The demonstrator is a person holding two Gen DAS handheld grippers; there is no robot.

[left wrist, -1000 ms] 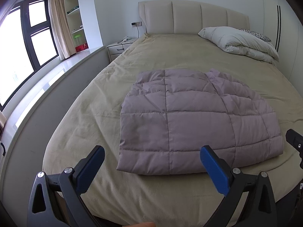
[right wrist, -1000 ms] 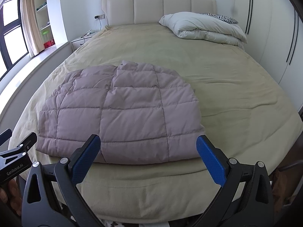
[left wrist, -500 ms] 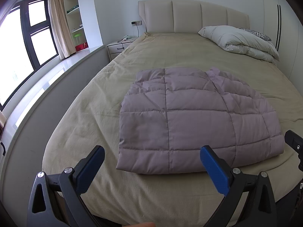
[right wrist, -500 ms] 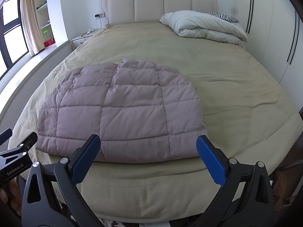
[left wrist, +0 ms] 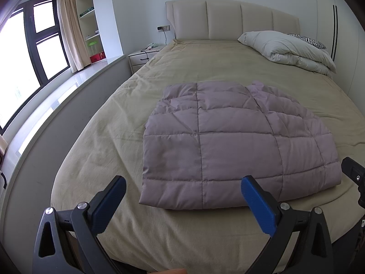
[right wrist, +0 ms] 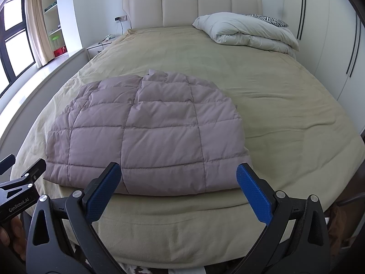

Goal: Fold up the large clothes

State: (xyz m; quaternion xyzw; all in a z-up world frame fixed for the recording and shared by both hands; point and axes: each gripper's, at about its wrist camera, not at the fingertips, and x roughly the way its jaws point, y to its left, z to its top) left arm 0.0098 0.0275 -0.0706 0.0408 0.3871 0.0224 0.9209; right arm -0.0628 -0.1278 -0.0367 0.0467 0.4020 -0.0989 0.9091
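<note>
A mauve quilted puffer jacket (left wrist: 232,141) lies folded flat near the foot of a bed with a tan cover (left wrist: 205,68). It also shows in the right wrist view (right wrist: 146,132). My left gripper (left wrist: 183,196) is open and empty, held off the foot of the bed just short of the jacket's near edge. My right gripper (right wrist: 179,185) is open and empty, also just short of the jacket's near edge. Each gripper's body shows at the edge of the other's view.
A folded white duvet (left wrist: 289,49) and a zebra-print pillow (left wrist: 308,41) lie at the head of the bed on the right. A padded headboard (left wrist: 230,20), a nightstand (left wrist: 142,57), a window ledge (left wrist: 57,96) and wardrobe doors (right wrist: 330,45) surround the bed.
Both views have shifted slightly; the jacket sits a touch higher in the frames. Both grippers stay open and empty. The jacket has not moved on the bed.
</note>
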